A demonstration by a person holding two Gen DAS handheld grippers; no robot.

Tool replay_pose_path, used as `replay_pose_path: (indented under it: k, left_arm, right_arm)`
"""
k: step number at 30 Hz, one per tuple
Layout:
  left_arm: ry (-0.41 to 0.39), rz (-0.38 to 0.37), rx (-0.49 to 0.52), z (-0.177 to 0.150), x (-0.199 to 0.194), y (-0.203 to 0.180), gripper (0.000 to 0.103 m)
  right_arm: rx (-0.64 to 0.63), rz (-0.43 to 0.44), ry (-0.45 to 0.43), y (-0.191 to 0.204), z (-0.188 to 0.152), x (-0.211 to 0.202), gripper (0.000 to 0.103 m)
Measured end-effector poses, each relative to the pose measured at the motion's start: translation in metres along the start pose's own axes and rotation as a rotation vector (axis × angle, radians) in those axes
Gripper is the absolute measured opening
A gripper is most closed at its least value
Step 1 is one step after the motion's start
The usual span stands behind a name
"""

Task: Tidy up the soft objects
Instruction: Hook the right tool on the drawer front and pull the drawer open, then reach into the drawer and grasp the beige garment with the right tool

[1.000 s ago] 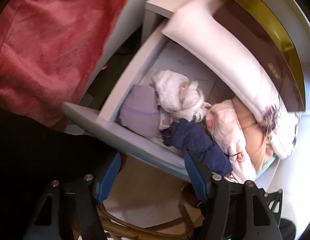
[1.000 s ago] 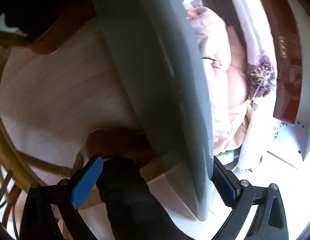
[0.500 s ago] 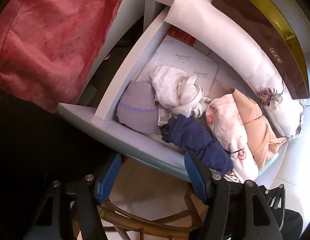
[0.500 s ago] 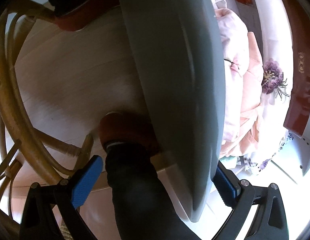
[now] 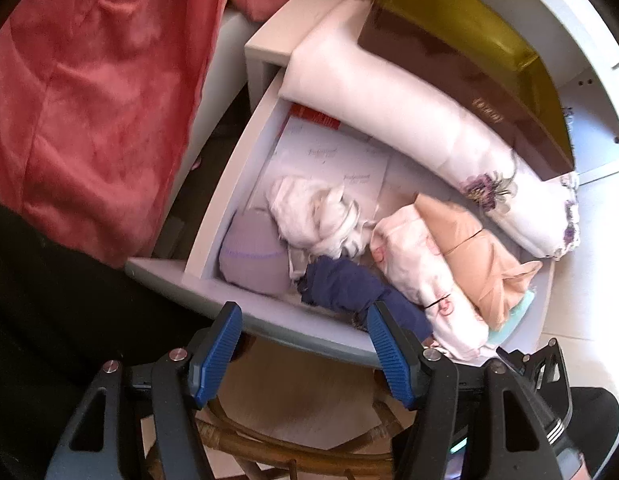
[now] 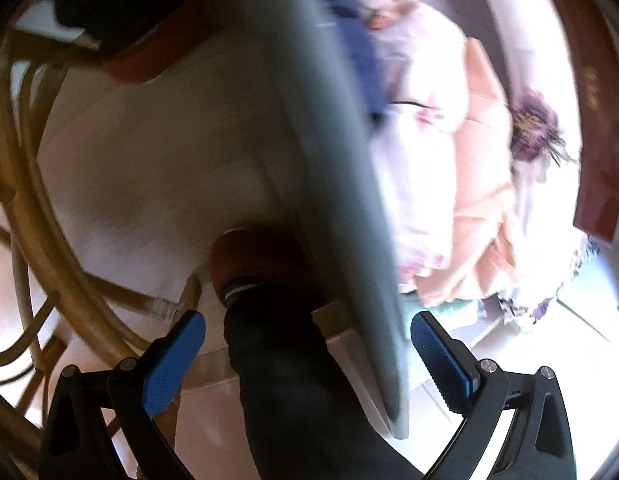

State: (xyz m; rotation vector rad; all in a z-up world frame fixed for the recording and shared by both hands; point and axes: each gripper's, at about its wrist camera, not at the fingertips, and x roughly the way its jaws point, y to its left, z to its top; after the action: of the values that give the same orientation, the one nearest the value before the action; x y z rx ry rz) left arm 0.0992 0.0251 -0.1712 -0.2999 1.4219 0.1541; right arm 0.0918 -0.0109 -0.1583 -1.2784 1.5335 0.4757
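Hovering wide and empty, the left gripper (image 5: 303,338) and right gripper (image 6: 309,344) flank the drawer (image 5: 245,308); navy cloth (image 5: 345,284) lies at twelve o'clock of the left.

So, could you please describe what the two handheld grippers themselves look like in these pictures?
The left gripper and the right gripper look alike: black plastic frames with triangular cut-outs and silver pivot screws, each carrying two fingers faced with ribbed blue pads. No cables, markings or sleeves show.
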Motion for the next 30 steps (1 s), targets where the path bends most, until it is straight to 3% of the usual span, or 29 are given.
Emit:
replay_pose_path:
  k: [8, 16, 20, 22, 26, 30]
  left_arm:
    - [-0.085, 0.006, 0.091, -0.002, -0.008, -0.001, 0.066]
    - [-0.143, 0.012, 0.111, -0.002, -0.008, 0.0, 0.066]
    - [-0.154, 0.009, 0.113, 0.0, -0.007, -0.001, 0.066]
    - [-0.15, 0.0, 0.122, 0.001, -0.006, -0.004, 0.066]
    - [-0.135, -0.001, 0.148, 0.002, -0.002, -0.011, 0.066]
    - [-0.099, 0.018, 0.183, 0.003, 0.01, -0.02, 0.066]
  right_arm:
    - [0.185, 0.052, -0.056, -0.052, 0.005, -0.044, 0.103]
    - [0.376, 0.082, -0.079, -0.086, -0.038, -0.039, 0.103]
    - [0.587, 0.199, -0.164, -0.114, -0.051, -0.073, 0.103]
    - [0.752, 0.3, -0.219, -0.144, -0.065, -0.077, 0.103]
    - [0.962, 0.439, -0.293, -0.179, -0.086, -0.079, 0.103]
    - [1.047, 0.467, -0.315, -0.195, -0.091, -0.082, 0.103]
